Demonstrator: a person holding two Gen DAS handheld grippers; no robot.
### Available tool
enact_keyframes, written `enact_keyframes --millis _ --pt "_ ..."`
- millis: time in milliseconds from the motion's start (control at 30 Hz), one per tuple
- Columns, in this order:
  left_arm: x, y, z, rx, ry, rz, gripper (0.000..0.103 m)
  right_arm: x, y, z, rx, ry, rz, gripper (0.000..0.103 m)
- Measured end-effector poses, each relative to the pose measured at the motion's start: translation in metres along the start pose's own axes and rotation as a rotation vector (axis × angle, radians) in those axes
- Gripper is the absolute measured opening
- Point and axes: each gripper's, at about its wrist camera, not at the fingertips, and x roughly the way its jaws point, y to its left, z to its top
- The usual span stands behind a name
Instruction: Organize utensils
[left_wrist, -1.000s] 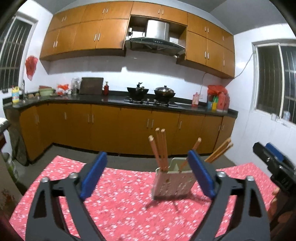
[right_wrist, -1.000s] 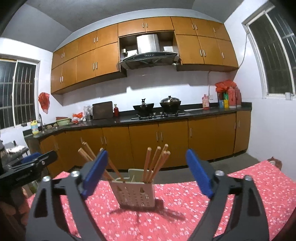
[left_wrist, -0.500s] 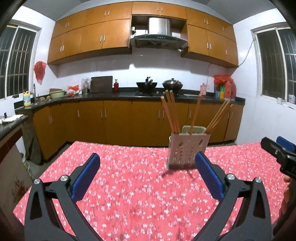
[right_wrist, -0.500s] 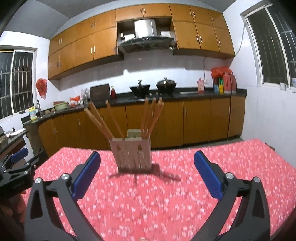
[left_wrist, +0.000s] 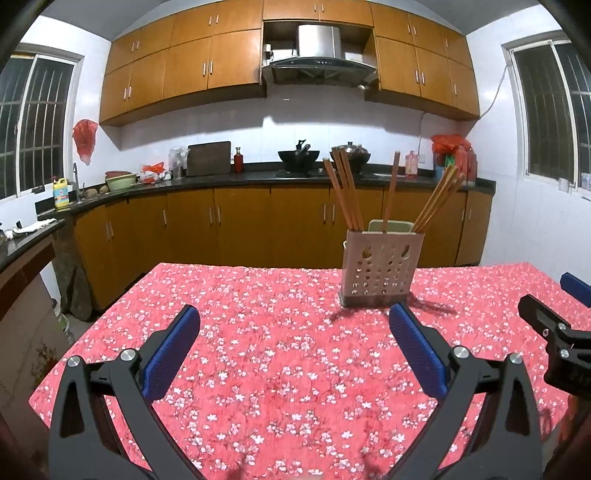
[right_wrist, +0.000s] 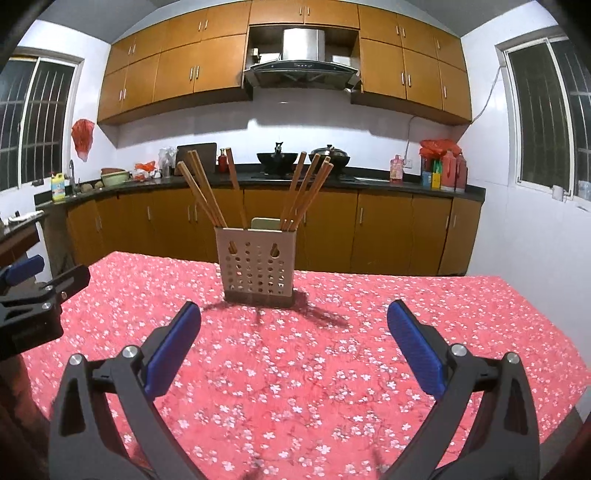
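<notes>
A beige perforated utensil holder (left_wrist: 380, 267) stands upright on the red floral tablecloth (left_wrist: 280, 332), with several wooden chopsticks (left_wrist: 345, 192) leaning out of it. It also shows in the right wrist view (right_wrist: 257, 264) with its chopsticks (right_wrist: 207, 194). My left gripper (left_wrist: 293, 345) is open and empty, above the cloth in front and to the left of the holder. My right gripper (right_wrist: 293, 345) is open and empty, in front of the holder. Each gripper shows at the edge of the other's view, the right one (left_wrist: 554, 328) and the left one (right_wrist: 33, 295).
The table's far edge (left_wrist: 258, 266) faces kitchen cabinets (left_wrist: 221, 229) and a dark countertop with pots (left_wrist: 299, 157) and bottles (left_wrist: 458, 160). The tablecloth (right_wrist: 332, 350) ends at the right edge (right_wrist: 546, 332). Windows are on both side walls.
Both grippers have pulled back and risen from the holder, so it looks farther away and more of the tablecloth shows. Both stay open and empty.
</notes>
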Motion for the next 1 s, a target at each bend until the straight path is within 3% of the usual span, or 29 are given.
enact_keyframes --millis 1000 --pt "0.004 -0.001 -0.016 0.021 0.022 0.004 0.101 0.013 -0.008 -0.012 0.049 0.072 -0.012 0.098"
